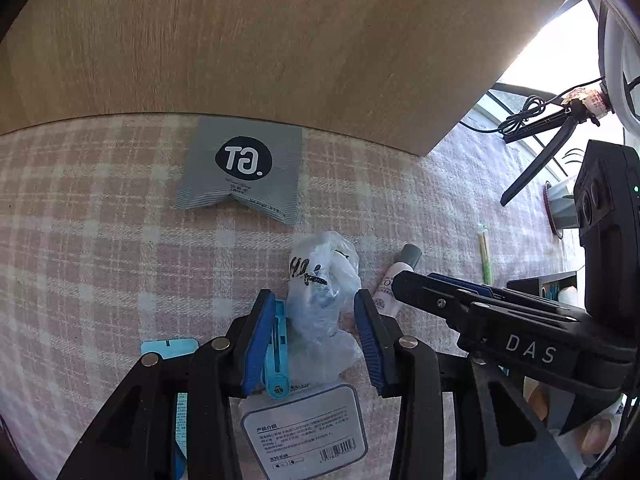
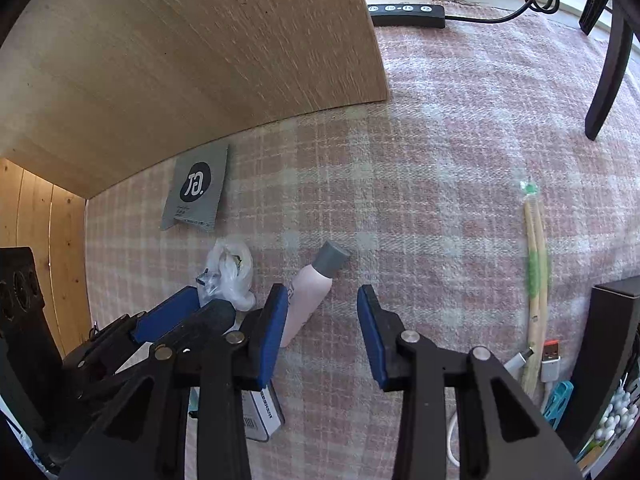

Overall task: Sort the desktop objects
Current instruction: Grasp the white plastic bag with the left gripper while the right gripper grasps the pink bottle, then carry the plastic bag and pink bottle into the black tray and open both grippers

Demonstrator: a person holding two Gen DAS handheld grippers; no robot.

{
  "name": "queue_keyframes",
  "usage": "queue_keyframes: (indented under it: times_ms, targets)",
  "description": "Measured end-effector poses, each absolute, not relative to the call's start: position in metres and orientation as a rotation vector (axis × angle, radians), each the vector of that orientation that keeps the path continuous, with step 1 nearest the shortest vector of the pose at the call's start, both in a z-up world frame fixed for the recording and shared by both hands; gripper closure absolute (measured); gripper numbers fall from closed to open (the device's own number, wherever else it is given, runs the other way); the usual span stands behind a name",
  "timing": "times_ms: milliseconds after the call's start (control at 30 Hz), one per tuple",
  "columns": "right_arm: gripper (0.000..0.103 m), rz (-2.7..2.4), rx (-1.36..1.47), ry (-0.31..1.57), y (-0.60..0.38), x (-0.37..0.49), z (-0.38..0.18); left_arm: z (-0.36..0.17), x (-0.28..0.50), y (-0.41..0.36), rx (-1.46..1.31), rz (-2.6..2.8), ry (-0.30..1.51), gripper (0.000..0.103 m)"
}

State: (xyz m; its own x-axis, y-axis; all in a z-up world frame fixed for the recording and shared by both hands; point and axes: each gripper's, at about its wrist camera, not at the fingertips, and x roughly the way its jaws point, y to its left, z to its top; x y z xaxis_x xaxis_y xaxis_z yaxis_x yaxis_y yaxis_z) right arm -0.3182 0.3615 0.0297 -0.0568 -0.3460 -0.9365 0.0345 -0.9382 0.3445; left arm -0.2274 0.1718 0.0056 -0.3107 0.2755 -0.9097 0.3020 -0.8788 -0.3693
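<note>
1. "TG." is read on the grey sachet [image 1: 240, 170] lying against the wooden board [image 1: 280, 52].
2. Nearer than the sachet, a crumpled plastic bag [image 1: 322, 300] is straddled by the left gripper [image 1: 316, 340], jaws spread.
3. Right of the bag, the pink tube [image 2: 310, 294] lies by the right gripper [image 2: 323, 332], jaws spread, empty.

Two wrist fisheyes look steeply down, close over the plaid tablecloth [image 1: 100, 240]; both share the grey sachet [image 1: 240, 168], crumpled bag [image 2: 232, 276] and tube [image 2: 312, 292].

Pink plaid tablecloth [image 2: 440, 140], wooden panel [image 2: 200, 60], black power strip [image 2: 406, 14], tripod leg [image 2: 608, 72]
</note>
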Motion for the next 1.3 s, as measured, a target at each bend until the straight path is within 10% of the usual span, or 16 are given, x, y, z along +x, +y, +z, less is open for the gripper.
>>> queue_keyframes:
  times_ms: [400,500,1300]
  targets:
    - [0.083,-2.131,1.910,-0.044,0.345,-0.308,0.027,0.001,-0.238,0.178,1.876,-2.434,0.704,0.065]
    - [0.083,-2.138,1.910,-0.055,0.358,-0.305,0.027,-0.001,-0.243,0.189,1.886,-2.450,0.661,0.078]
    - [0.083,-2.237,1.674,-0.305,0.511,-0.194,0.125,0.095,-0.181,0.299,1.836,-2.750,0.602,0.078]
